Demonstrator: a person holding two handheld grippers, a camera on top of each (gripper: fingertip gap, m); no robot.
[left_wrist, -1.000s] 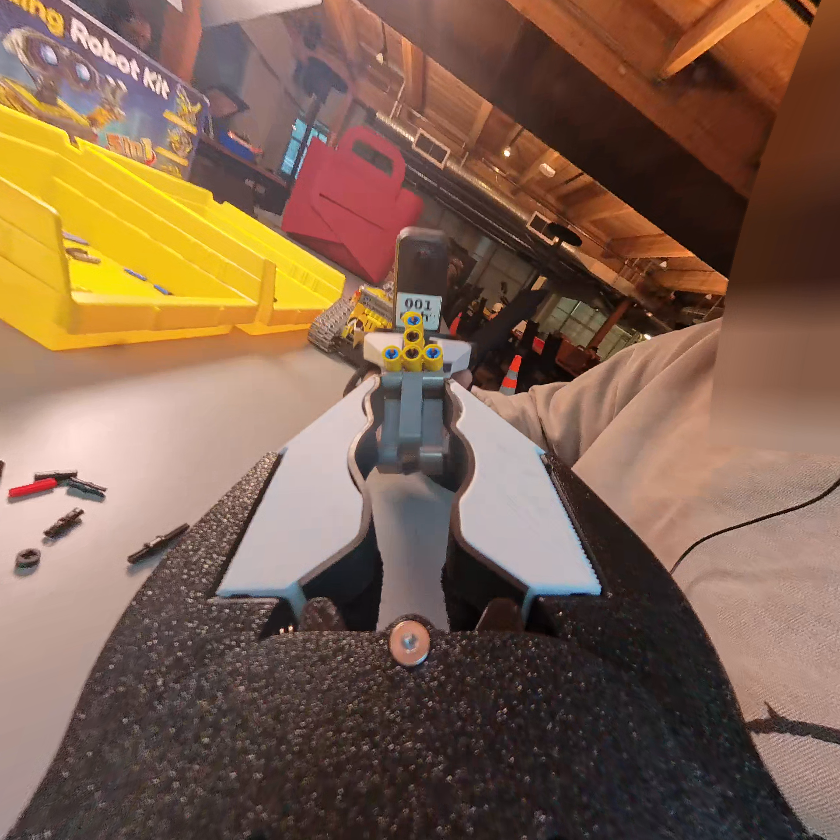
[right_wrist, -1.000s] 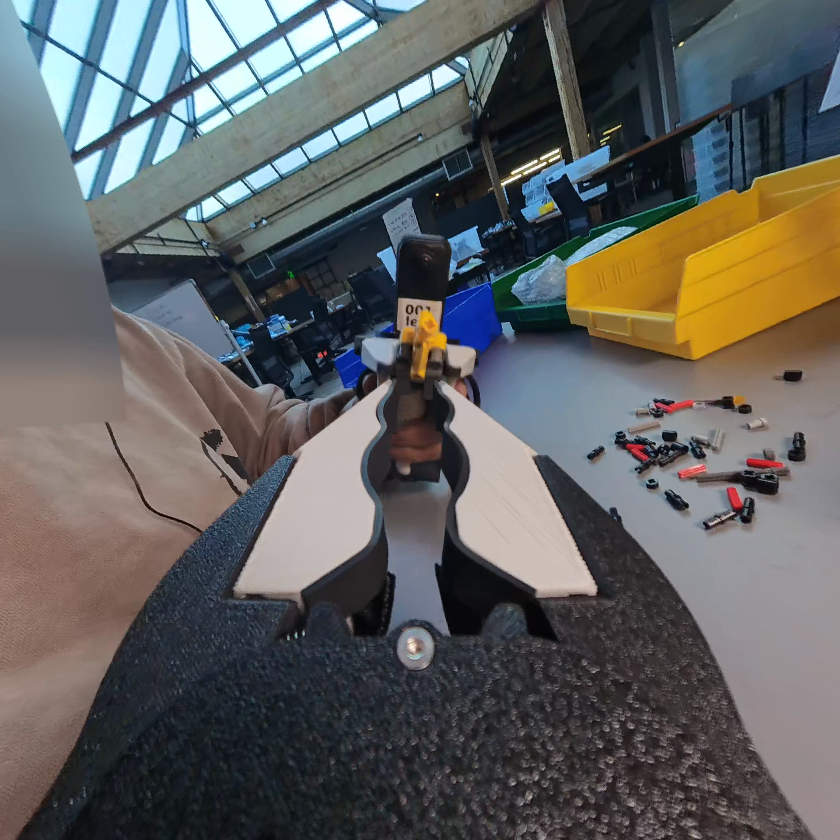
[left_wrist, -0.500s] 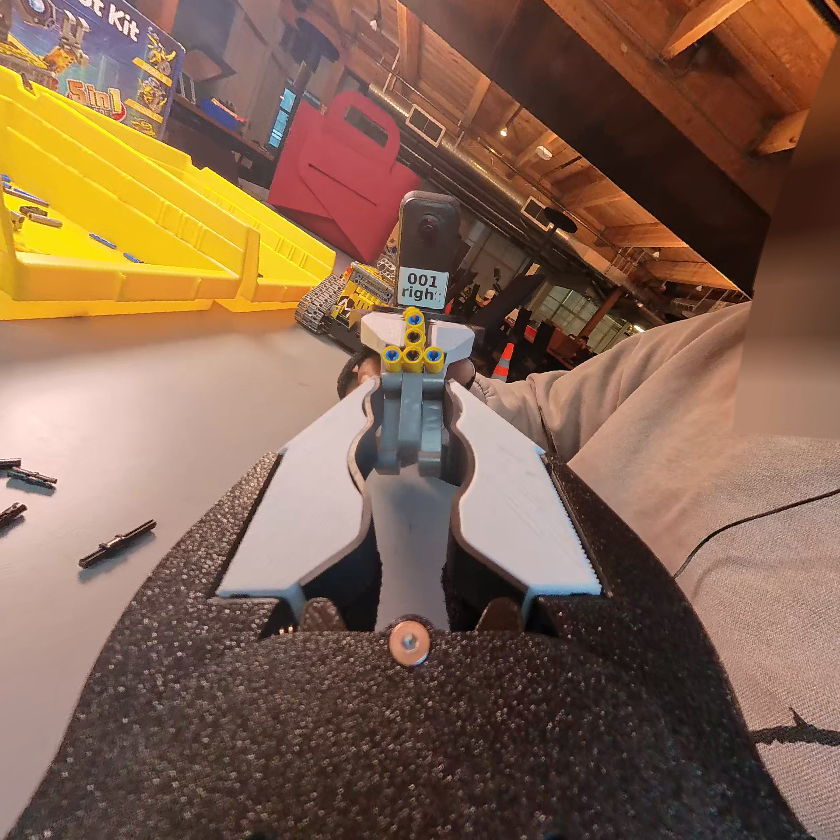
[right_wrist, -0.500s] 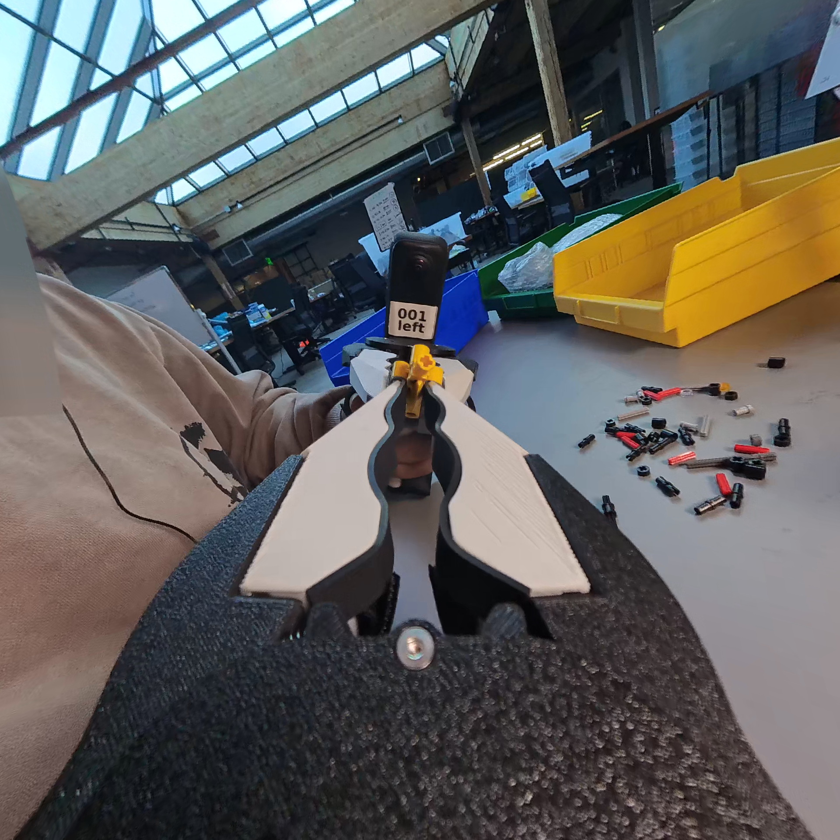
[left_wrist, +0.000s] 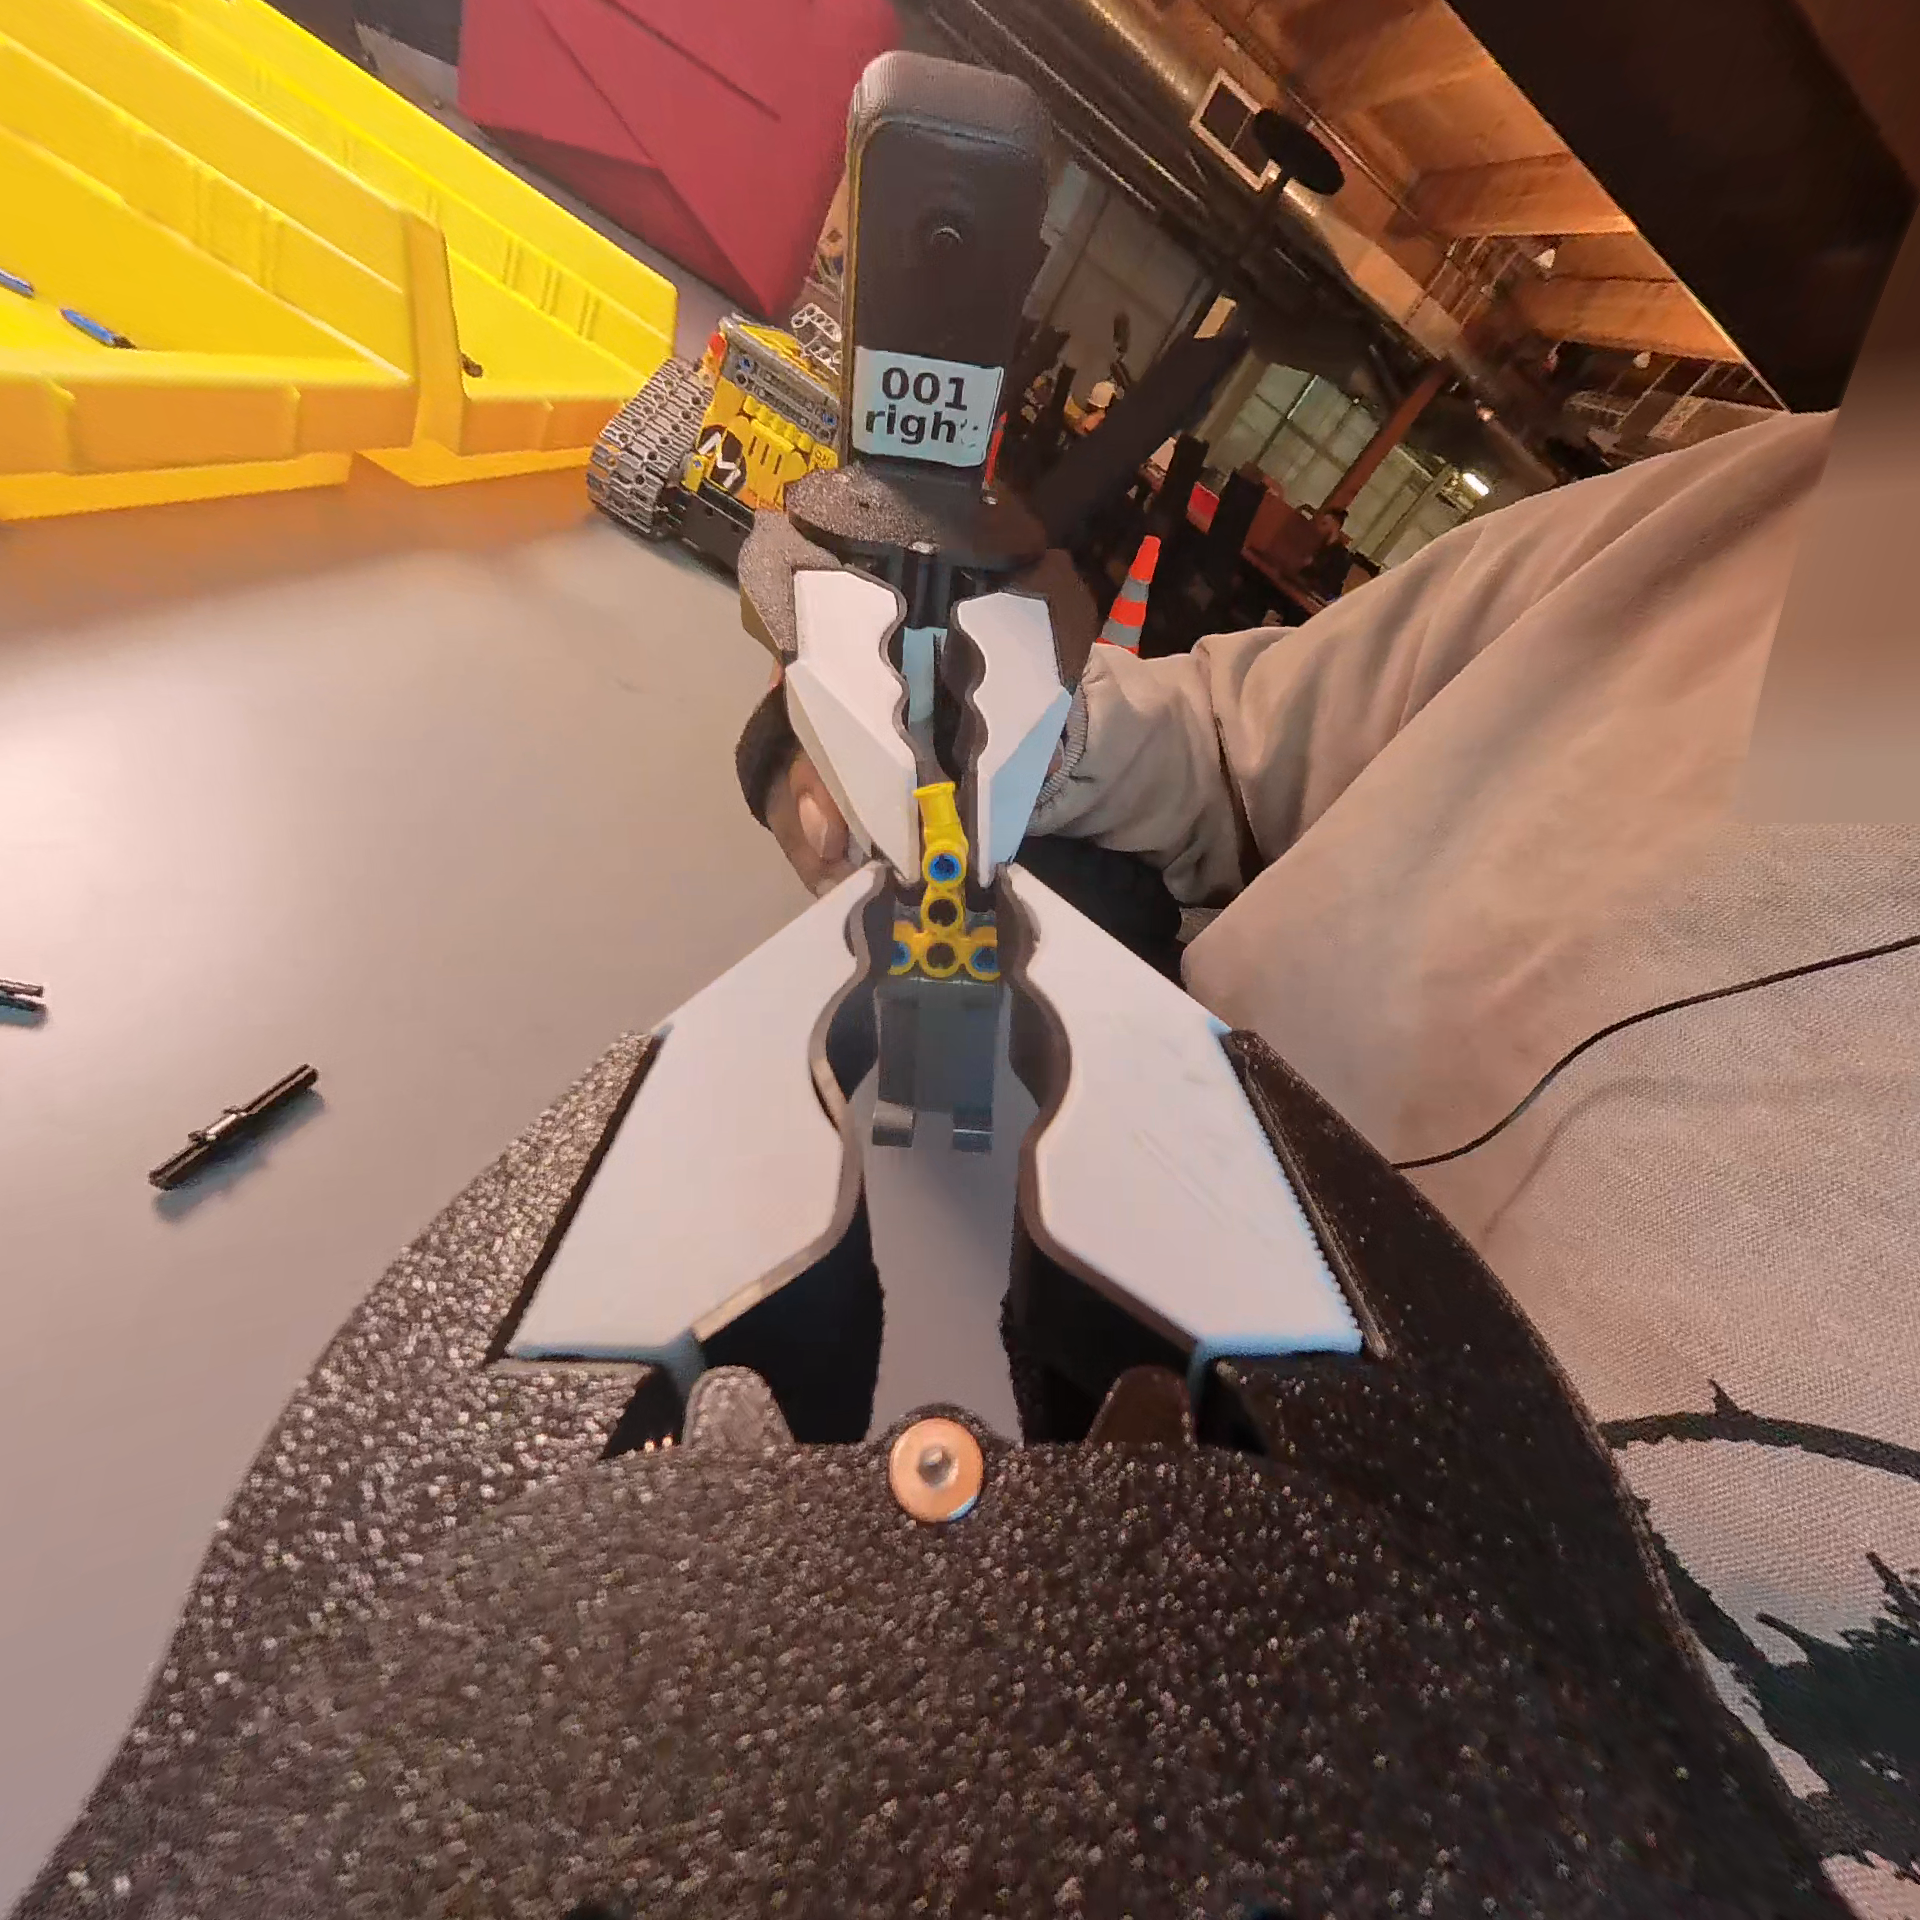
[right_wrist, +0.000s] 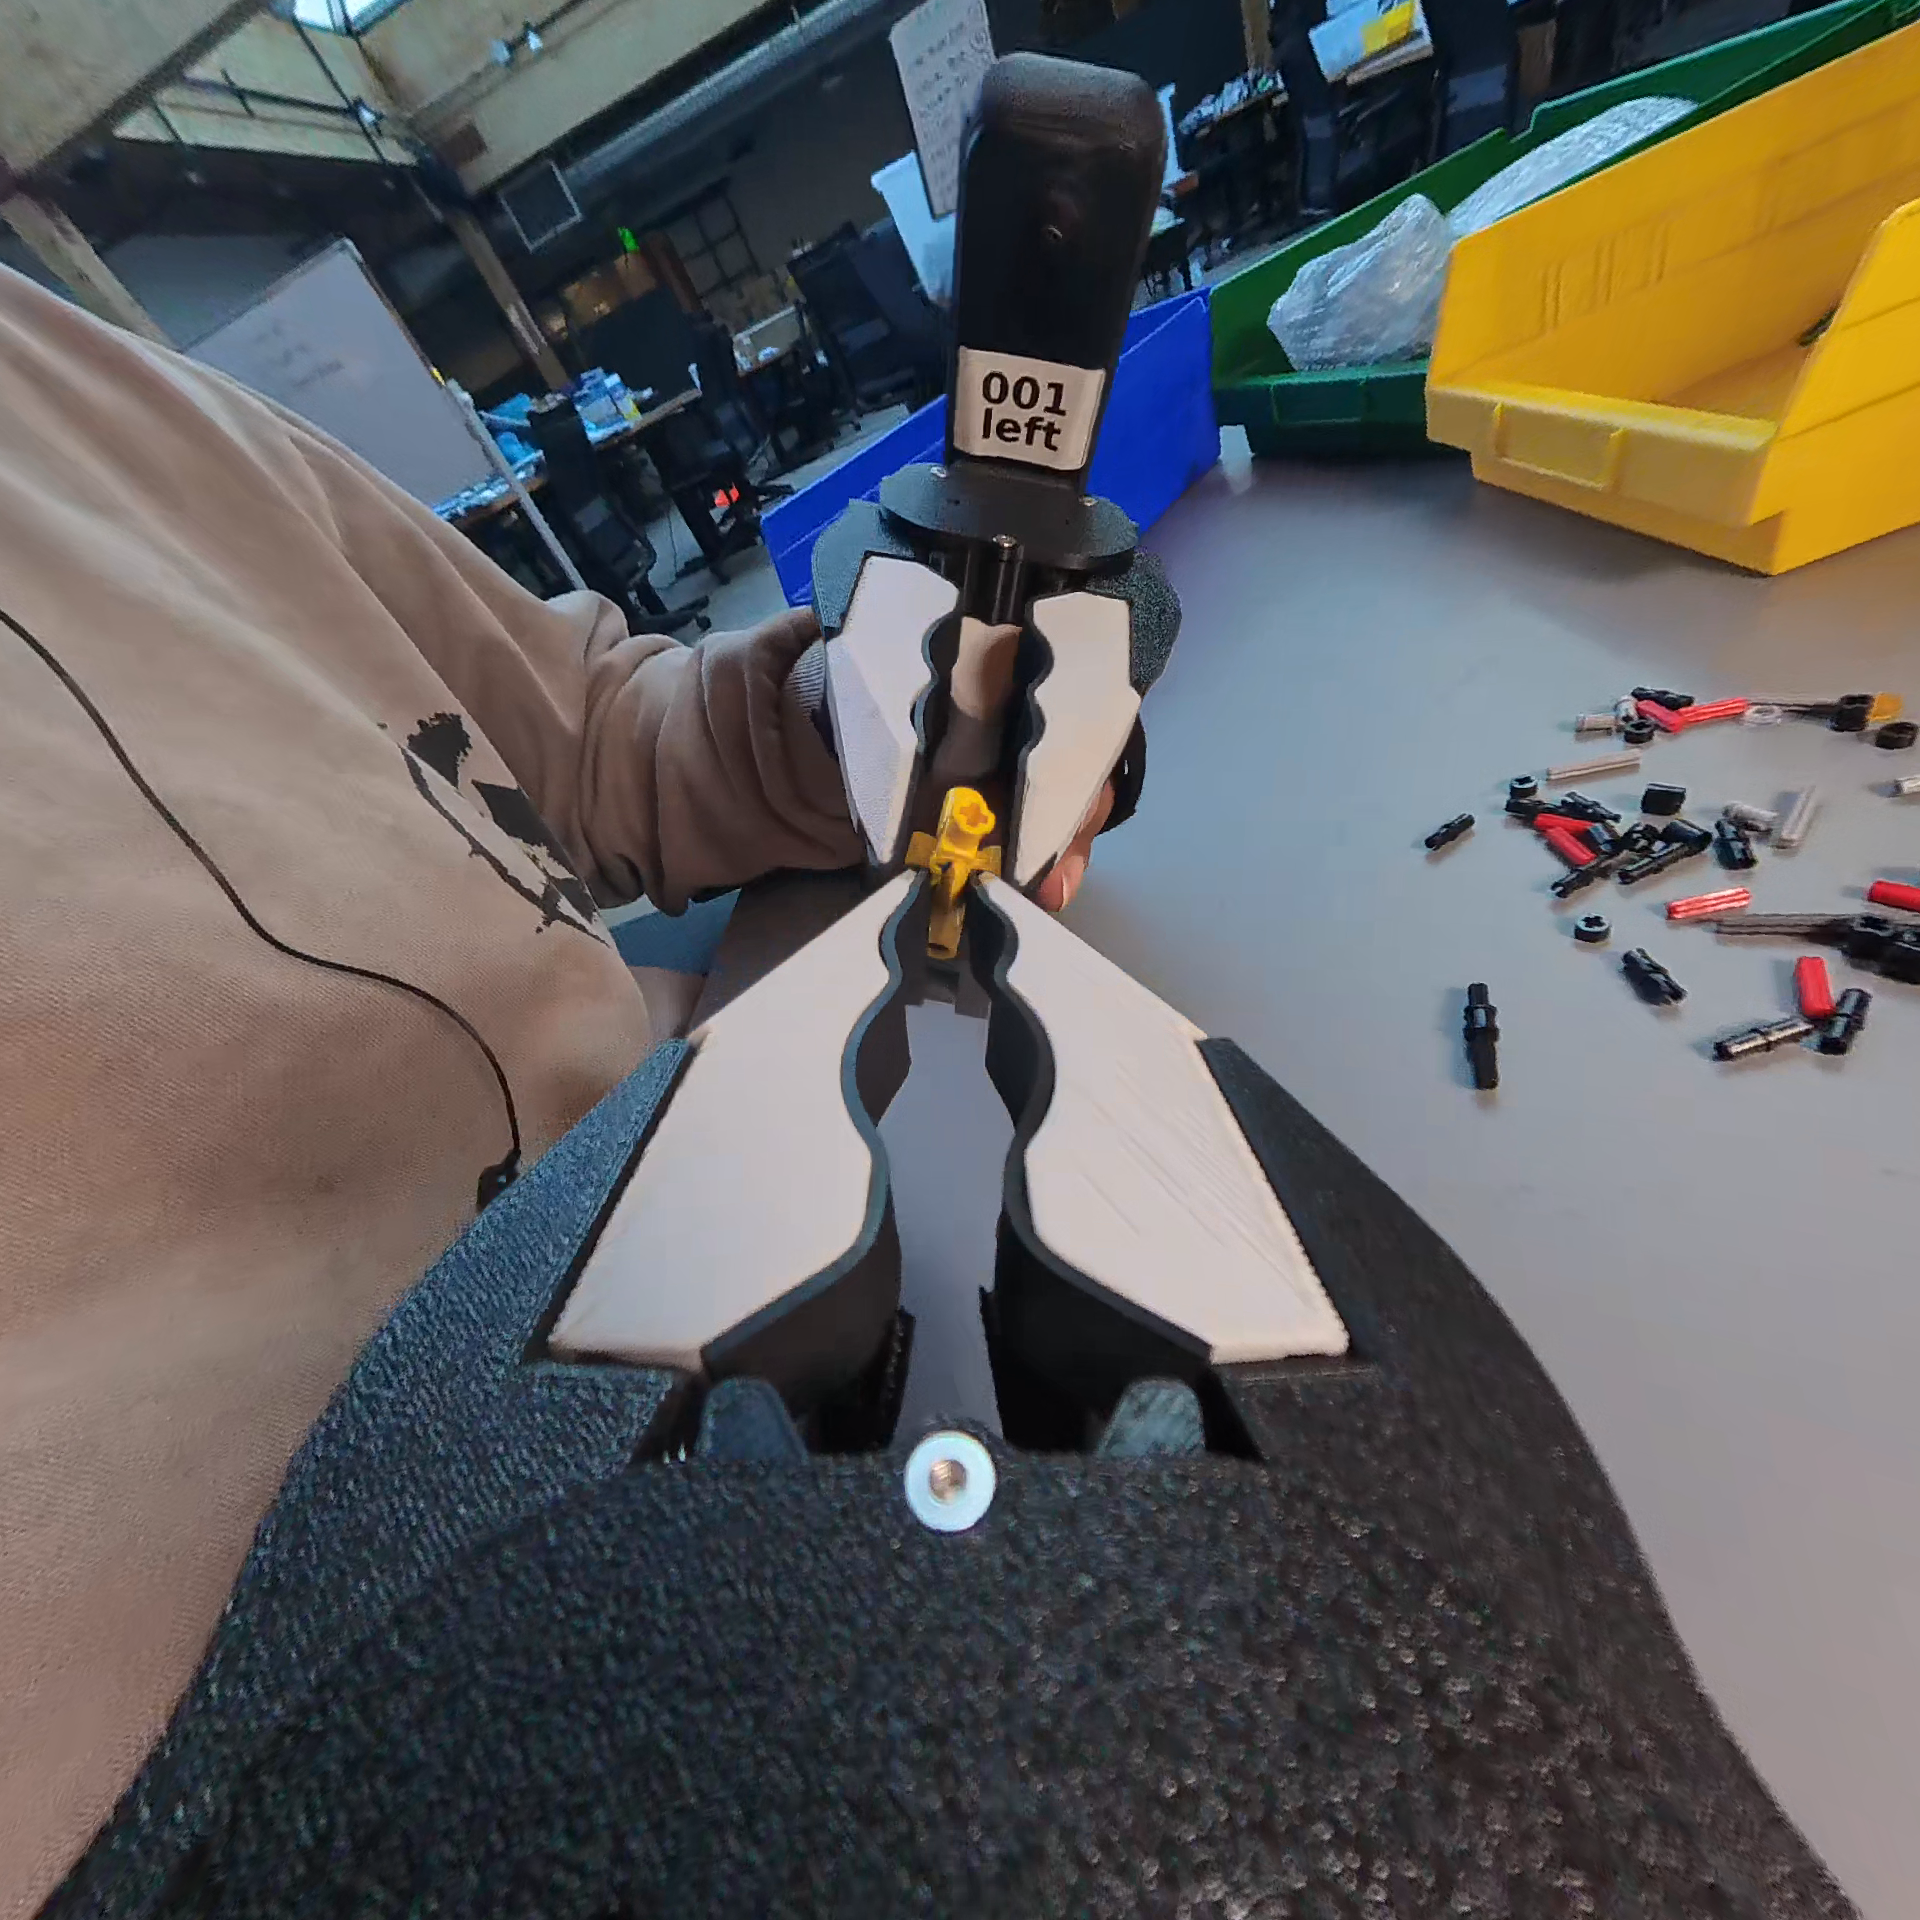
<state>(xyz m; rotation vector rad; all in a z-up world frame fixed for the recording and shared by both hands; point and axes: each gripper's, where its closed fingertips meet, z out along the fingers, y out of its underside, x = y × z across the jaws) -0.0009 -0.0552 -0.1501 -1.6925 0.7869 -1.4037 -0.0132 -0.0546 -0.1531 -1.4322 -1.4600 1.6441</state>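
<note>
Fingertips of the left gripper (left_wrist: 940, 904) are pinched narrow around a small assembly: a yellow T-shaped beam (left_wrist: 940, 940) with blue pins, sitting on a dark grey block (left_wrist: 935, 1049) between the jaws. Facing it tip to tip, the right gripper (right_wrist: 948, 883) is closed on a yellow connector piece (right_wrist: 951, 862), whose end meets the top of the beam; in the left wrist view the right gripper (left_wrist: 930, 831) shows beyond, with a hand (left_wrist: 800, 790) behind it. A beige sleeve (left_wrist: 1403, 675) runs along one side.

Below lies a grey table (left_wrist: 364, 779). A black axle pin (left_wrist: 231, 1127) rests on it near the left gripper, and a scatter of black and red small parts (right_wrist: 1704, 852) lies well off to the right gripper's side. Farther out stand yellow bins (right_wrist: 1662, 343), a green bin (right_wrist: 1340, 405), a blue bin (right_wrist: 1153, 436), a yellow tracked toy vehicle (left_wrist: 717, 436) and a red case (left_wrist: 644, 114). Behind is a workshop with timber beams.
</note>
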